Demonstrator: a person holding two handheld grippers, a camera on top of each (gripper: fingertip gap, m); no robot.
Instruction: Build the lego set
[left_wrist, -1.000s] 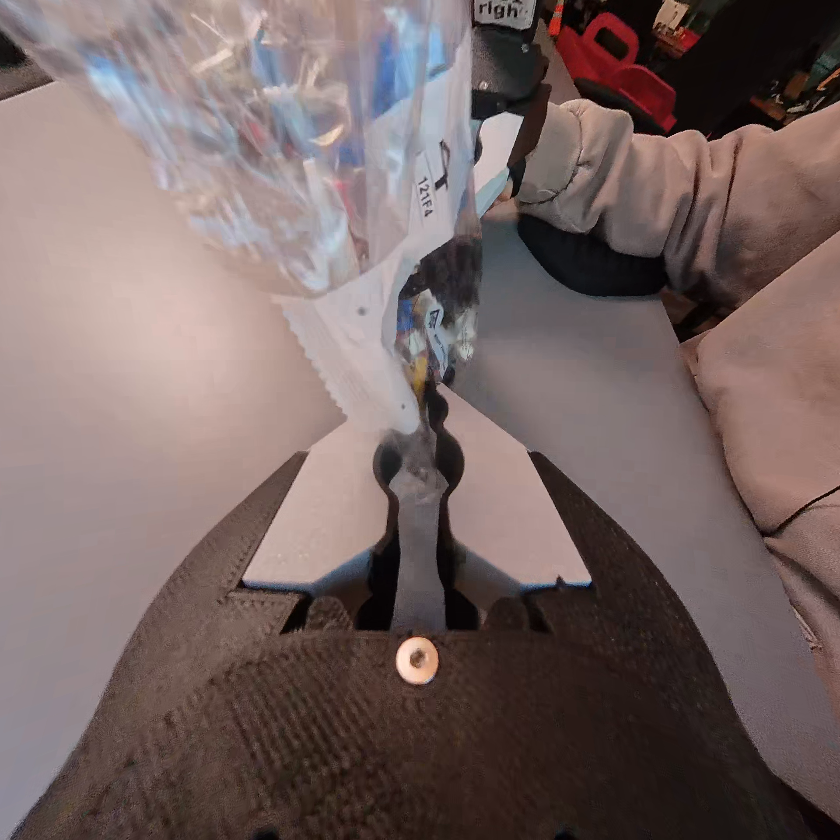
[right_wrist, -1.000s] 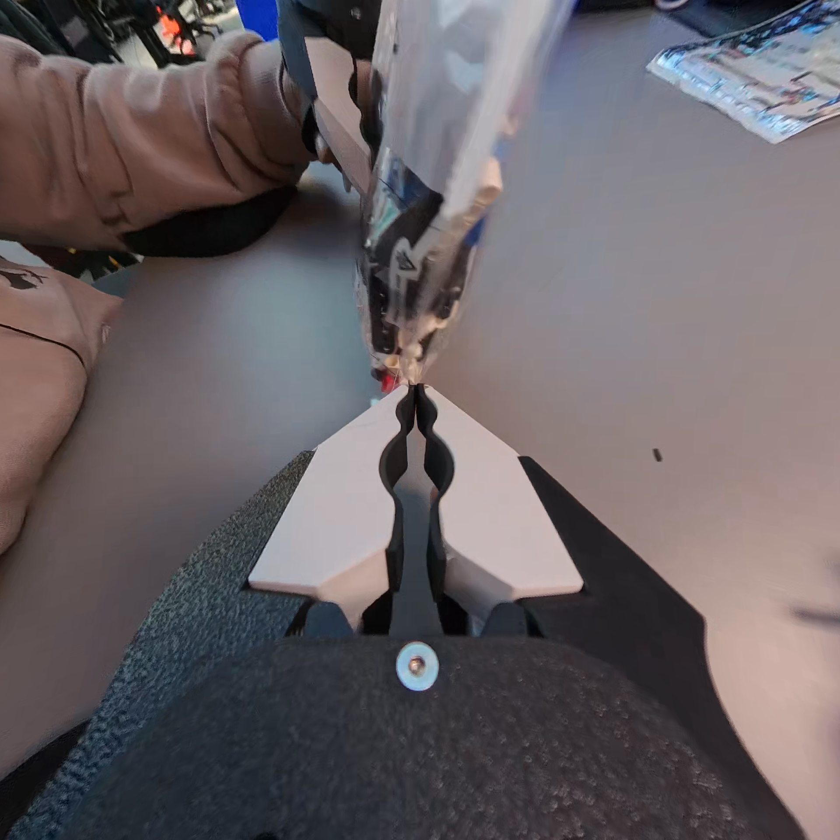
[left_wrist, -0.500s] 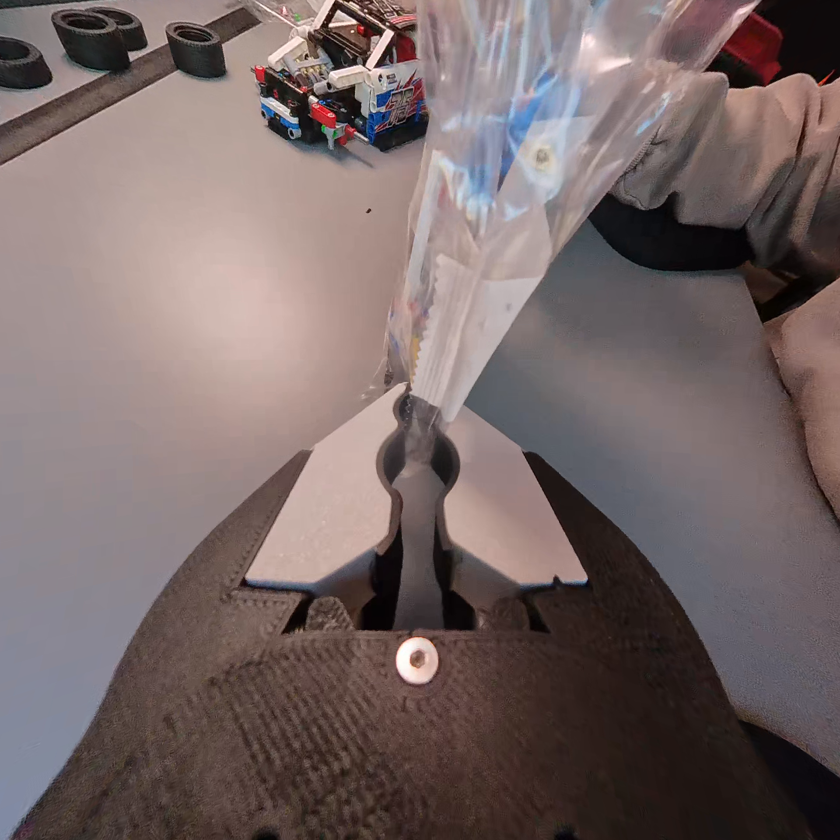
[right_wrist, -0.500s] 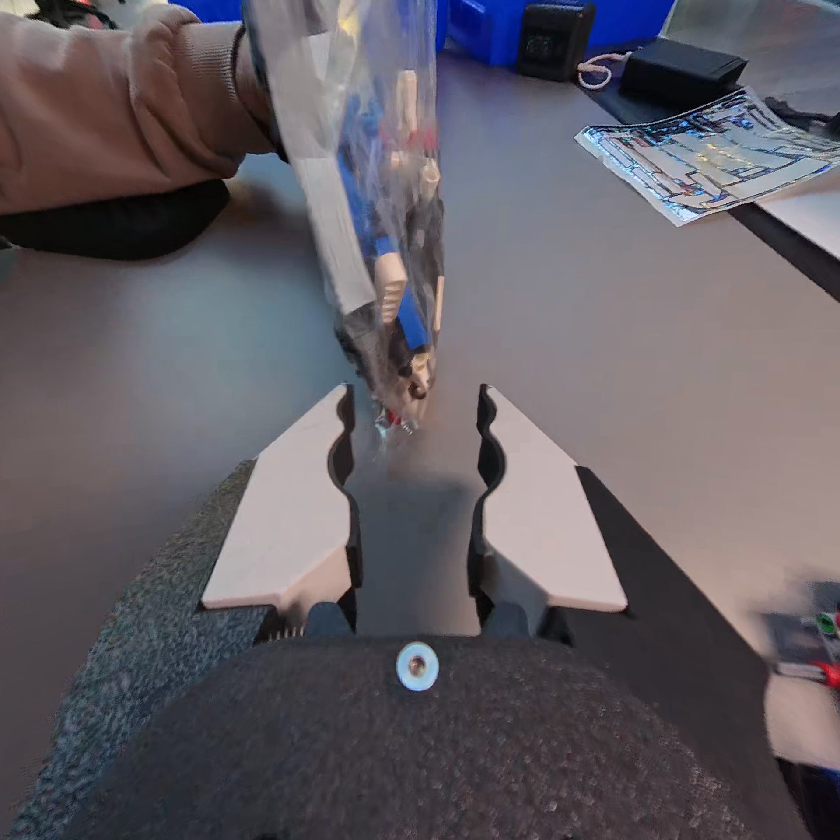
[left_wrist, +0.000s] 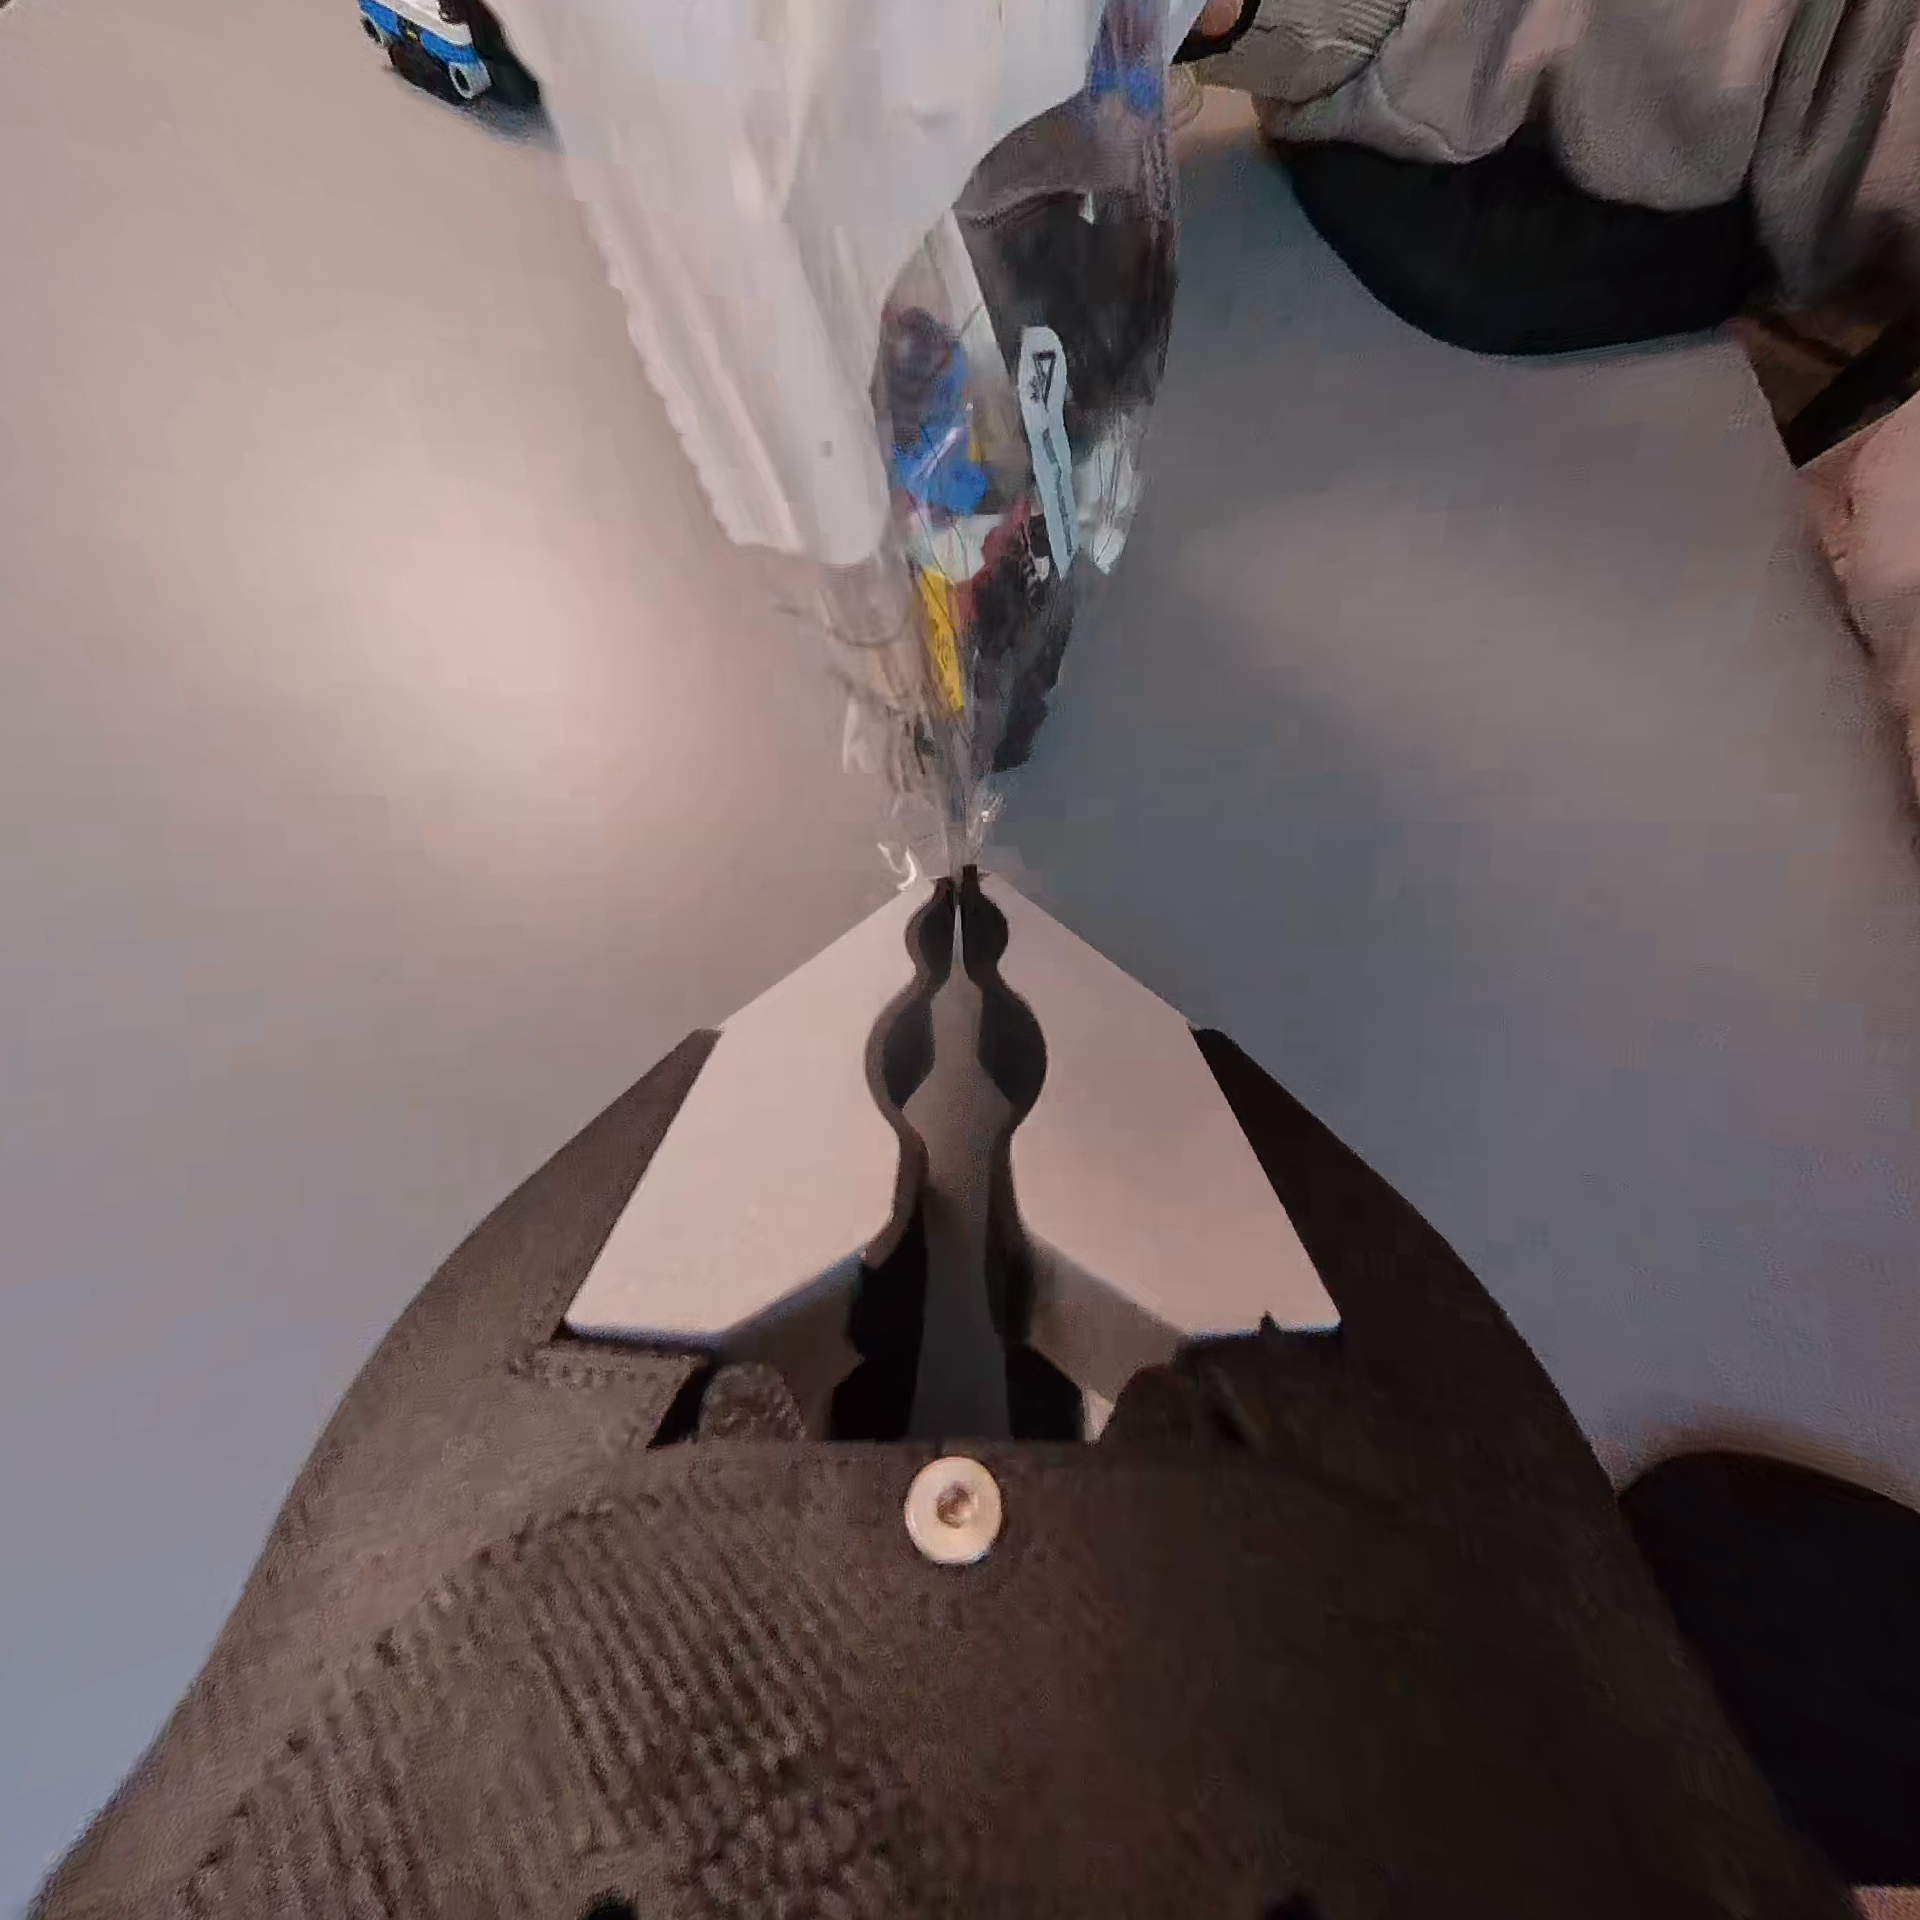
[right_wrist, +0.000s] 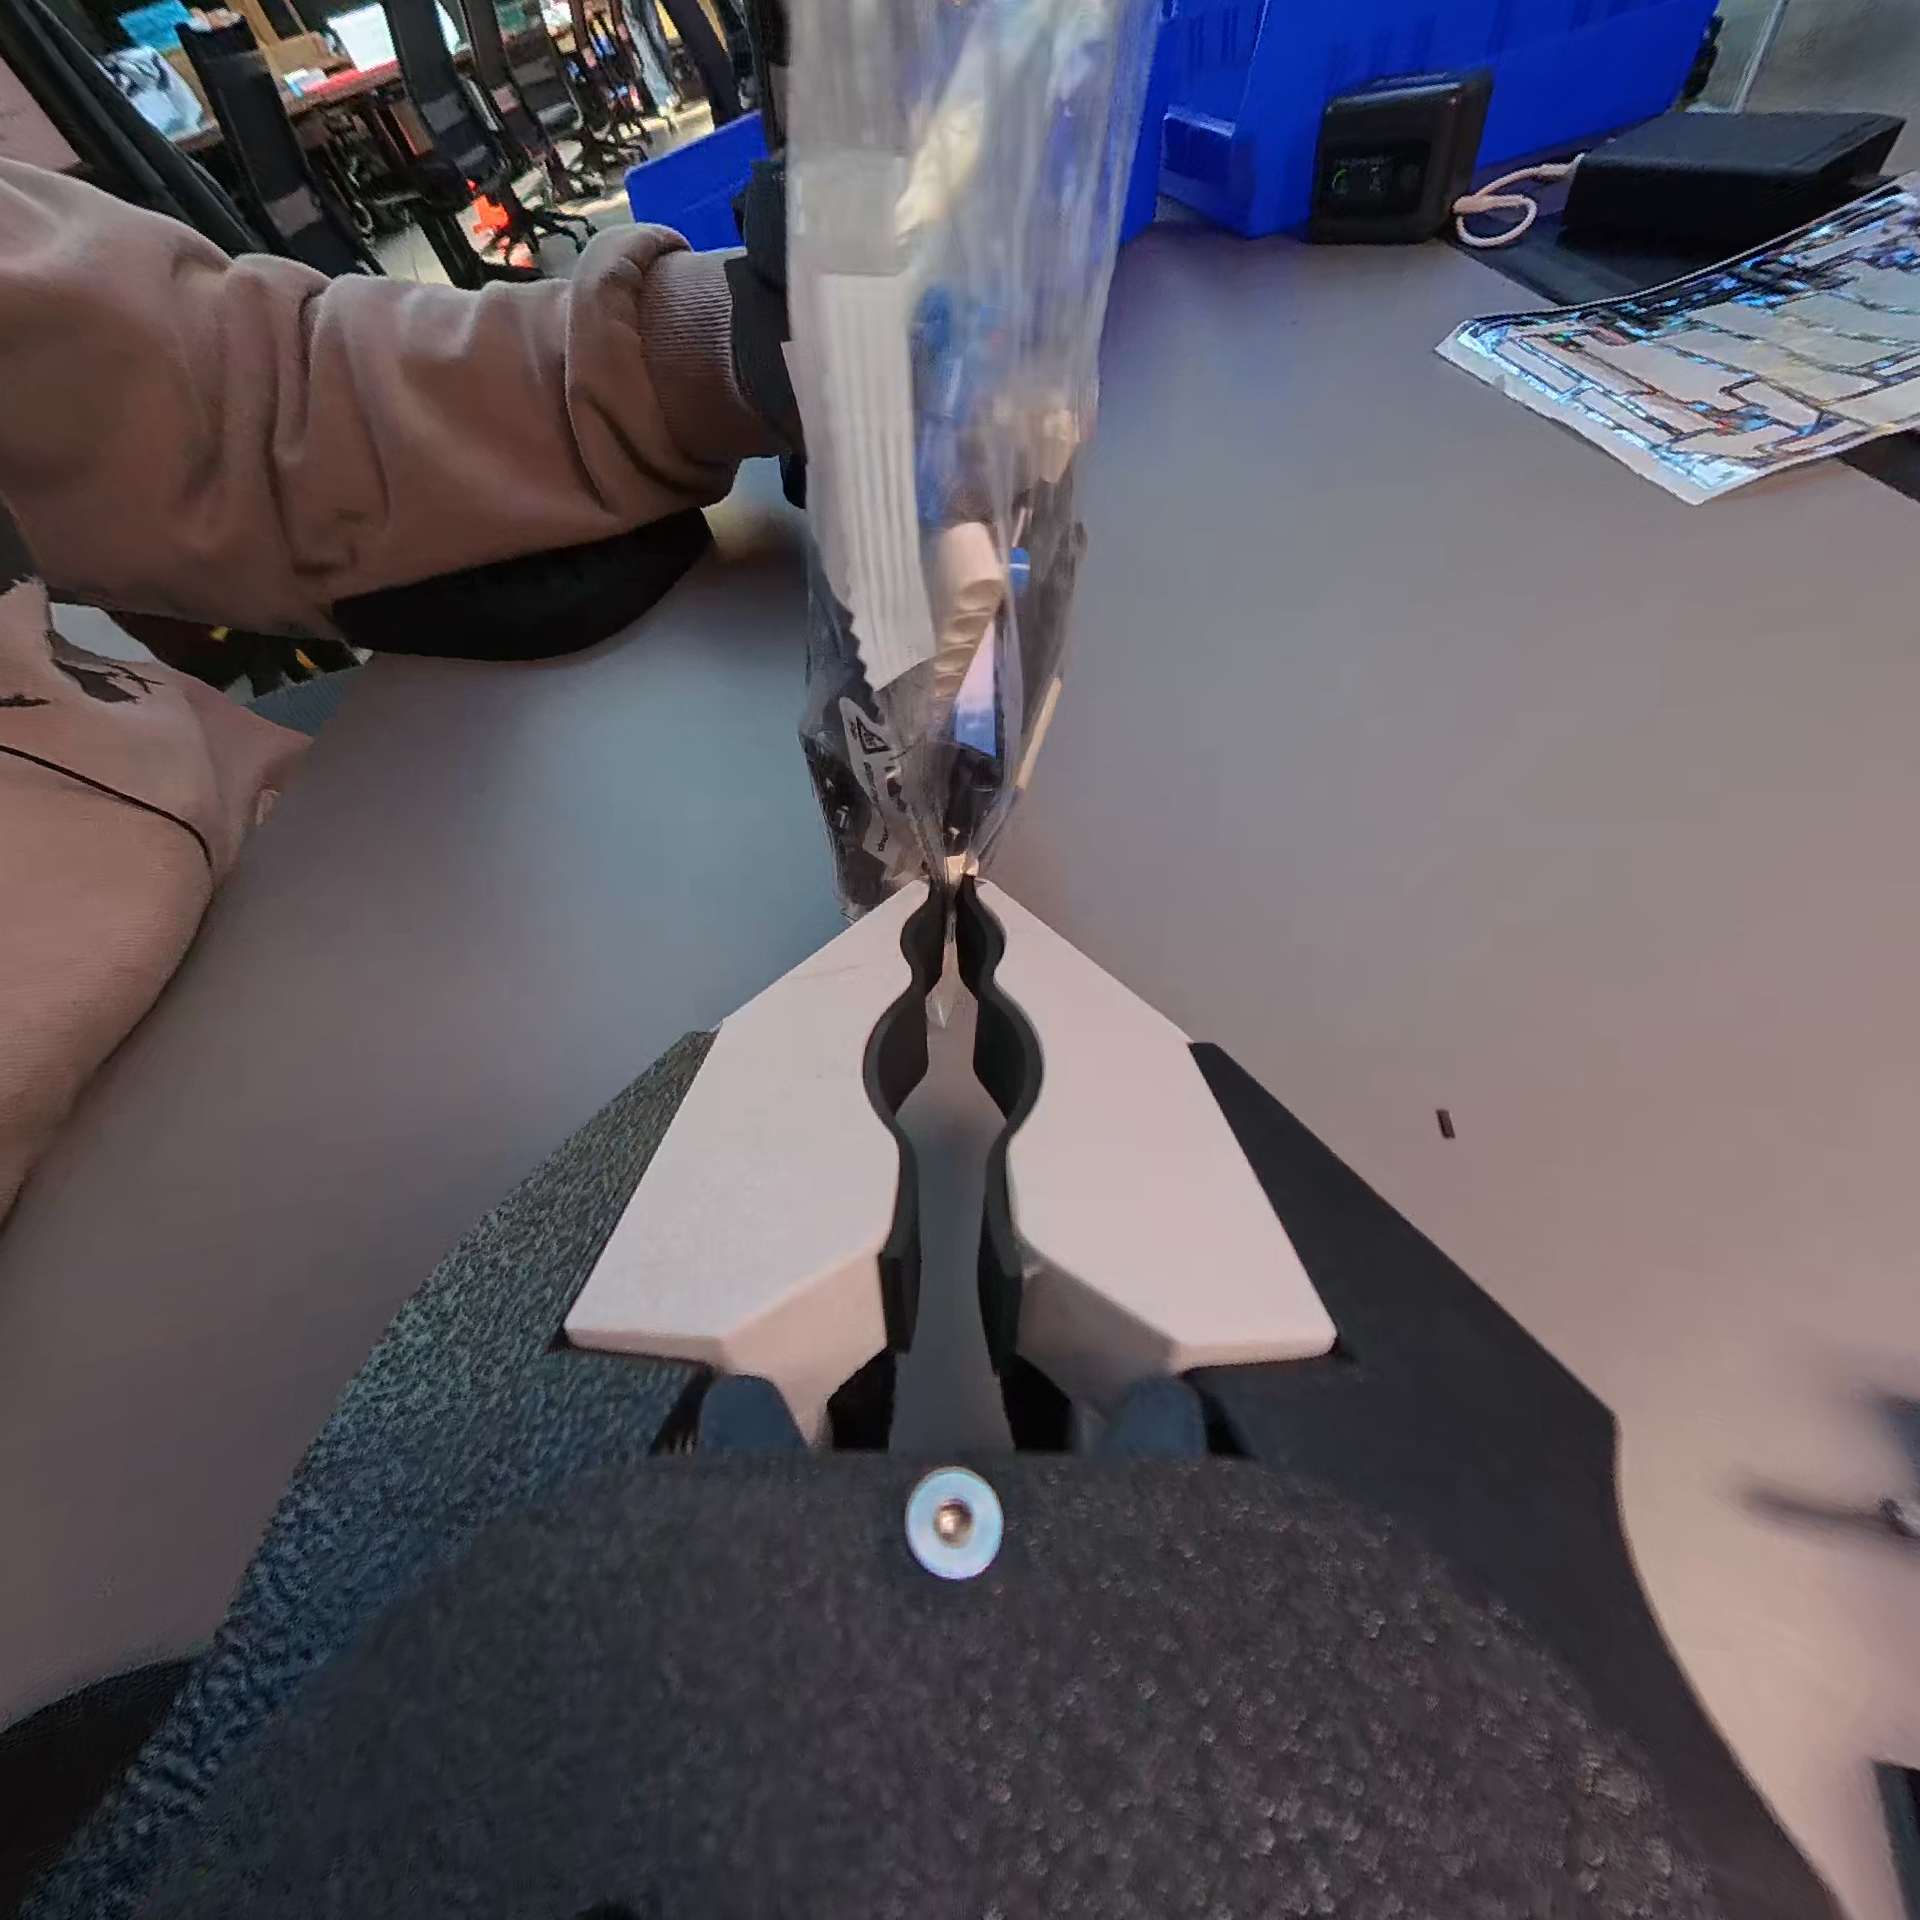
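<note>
Grey tabletop (right_wrist: 1455, 779) is carrying the work. One clear plastic bag (left_wrist: 977, 499) of loose Lego pieces, blue, black, yellow, red and cream, is hanging stretched above it between the two tools. One printed sheet (right_wrist: 1704, 364) is lying at the far right. The left gripper (left_wrist: 957, 883) is pinching the bag's crumpled end, tips together. The right gripper (right_wrist: 954, 888) is likewise clamping a bag corner.
</note>
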